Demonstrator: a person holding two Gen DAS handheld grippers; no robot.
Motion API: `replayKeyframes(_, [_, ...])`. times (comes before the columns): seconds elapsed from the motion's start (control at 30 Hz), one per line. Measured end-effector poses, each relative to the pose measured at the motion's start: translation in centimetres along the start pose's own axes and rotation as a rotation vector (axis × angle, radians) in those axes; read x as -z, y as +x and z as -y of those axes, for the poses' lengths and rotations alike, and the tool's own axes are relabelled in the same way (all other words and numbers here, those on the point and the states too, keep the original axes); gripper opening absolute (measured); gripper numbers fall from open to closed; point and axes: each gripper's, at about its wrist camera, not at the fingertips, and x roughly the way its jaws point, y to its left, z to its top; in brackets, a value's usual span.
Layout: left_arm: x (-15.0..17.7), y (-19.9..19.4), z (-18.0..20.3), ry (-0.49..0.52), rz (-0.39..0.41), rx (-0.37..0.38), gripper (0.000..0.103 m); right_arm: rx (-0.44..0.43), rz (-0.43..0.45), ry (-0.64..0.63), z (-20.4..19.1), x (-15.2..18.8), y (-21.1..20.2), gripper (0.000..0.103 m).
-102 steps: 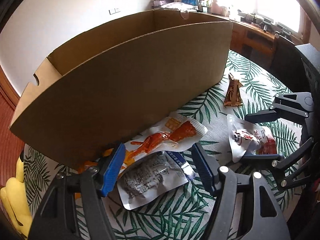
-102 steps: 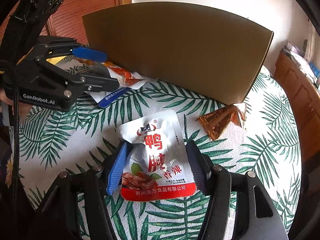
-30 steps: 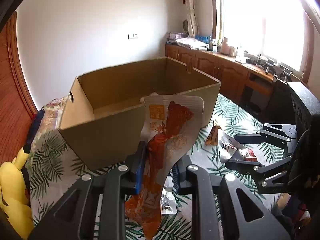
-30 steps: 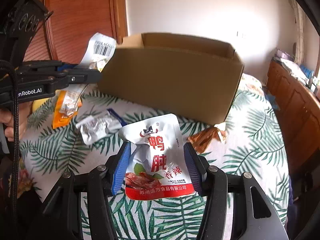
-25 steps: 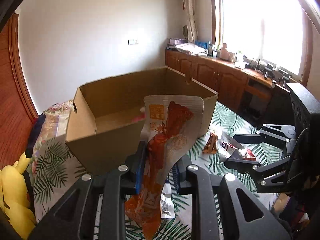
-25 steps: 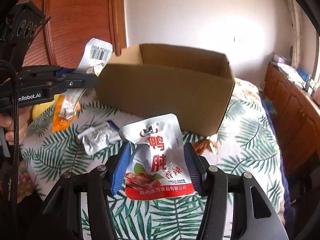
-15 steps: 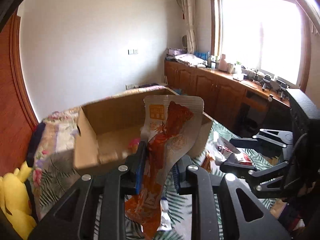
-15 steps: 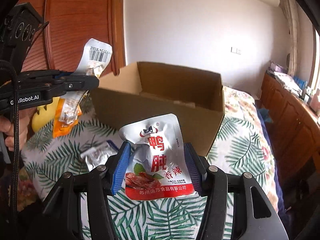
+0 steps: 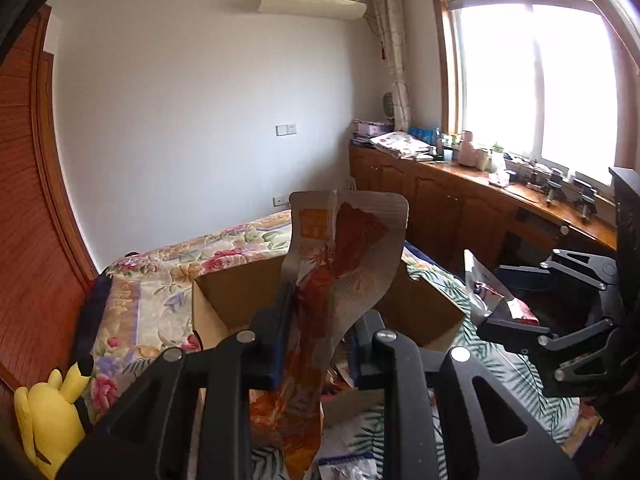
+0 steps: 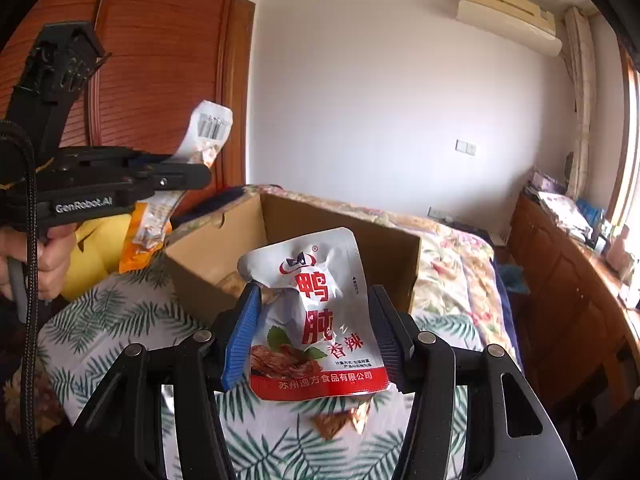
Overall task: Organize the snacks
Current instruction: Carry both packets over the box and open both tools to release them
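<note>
My left gripper point(image 9: 320, 344) is shut on an orange-and-white snack pouch point(image 9: 340, 272) and holds it upright, high above the table, in front of the open cardboard box point(image 9: 420, 312). My right gripper point(image 10: 316, 332) is shut on a white-and-red duck snack pouch point(image 10: 316, 312), raised near the box point(image 10: 340, 224). The left gripper with its pouch point(image 10: 200, 136) shows at the left of the right wrist view. The right gripper with its pouch point(image 9: 492, 292) shows at the right of the left wrist view.
The table has a palm-leaf cloth point(image 10: 120, 320). A gold-brown wrapper point(image 10: 340, 420) lies on it below my right gripper. A silver-and-blue pouch point(image 9: 348, 464) lies below my left gripper. A yellow plush toy point(image 9: 52, 412) sits at the left. A floral bed point(image 9: 180, 256) lies behind the box.
Both grippers have risen with their pouches and now look down into the open box from higher up. The box appears lower and smaller in both views.
</note>
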Motion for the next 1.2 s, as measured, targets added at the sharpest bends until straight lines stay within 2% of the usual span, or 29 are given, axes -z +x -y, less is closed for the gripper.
replayKeyframes(0.2, [-0.8,2.8,-0.8,0.002,0.001,-0.011,0.021,-0.016,0.014,0.005,0.8,-0.8,2.0,0.056])
replayKeyframes(0.57, [0.9,9.7,-0.5,-0.017,-0.060,0.022,0.021,-0.040,-0.025,0.063,2.2,0.1,8.2,0.056])
replayKeyframes(0.83, [2.5,12.3,-0.6,-0.004,-0.103,0.025,0.022,-0.044,-0.079,0.088,3.2,1.4,12.1,0.056])
replayKeyframes(1.1, [3.6,13.3,-0.6,-0.020,-0.136,0.013,0.022,-0.042,-0.114,0.095,3.0,2.5,14.2,0.057])
replayKeyframes(1.2, [3.9,13.4,-0.5,-0.021,-0.143,0.022,0.027,-0.039,-0.139,0.092,2.7,2.7,14.5,0.057])
